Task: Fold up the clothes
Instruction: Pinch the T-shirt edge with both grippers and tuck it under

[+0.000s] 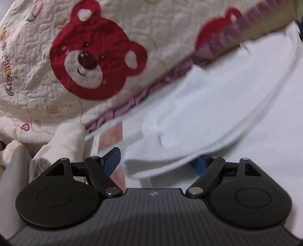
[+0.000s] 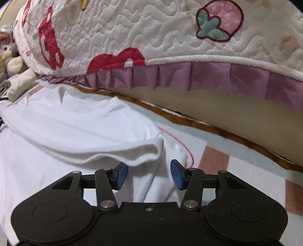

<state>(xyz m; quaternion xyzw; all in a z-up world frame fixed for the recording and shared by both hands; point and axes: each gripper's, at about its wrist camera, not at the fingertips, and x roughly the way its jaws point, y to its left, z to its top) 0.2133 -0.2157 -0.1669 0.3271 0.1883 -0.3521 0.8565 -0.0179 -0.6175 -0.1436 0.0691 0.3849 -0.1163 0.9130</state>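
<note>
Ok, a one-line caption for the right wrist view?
Right gripper open just short of the white garment's folded edge, beside a quilted bear-print blanket.

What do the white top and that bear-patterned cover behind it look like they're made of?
White garment: soft, matte knit, probably cotton jersey; it drapes in rounded folds with a stitched hem. Bear-patterned cover: plush quilted fabric, likely fleece, with wavy stitching and a fuzzy surface. Its purple ruffle has a faint, velvety sheen.

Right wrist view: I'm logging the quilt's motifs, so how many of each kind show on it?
In the right wrist view, on the quilt:
Pink strawberry: 1
Red bear shapes, partly cut off: 2
Yellow shape, cut off at the top edge: 1
Total: 4
</note>
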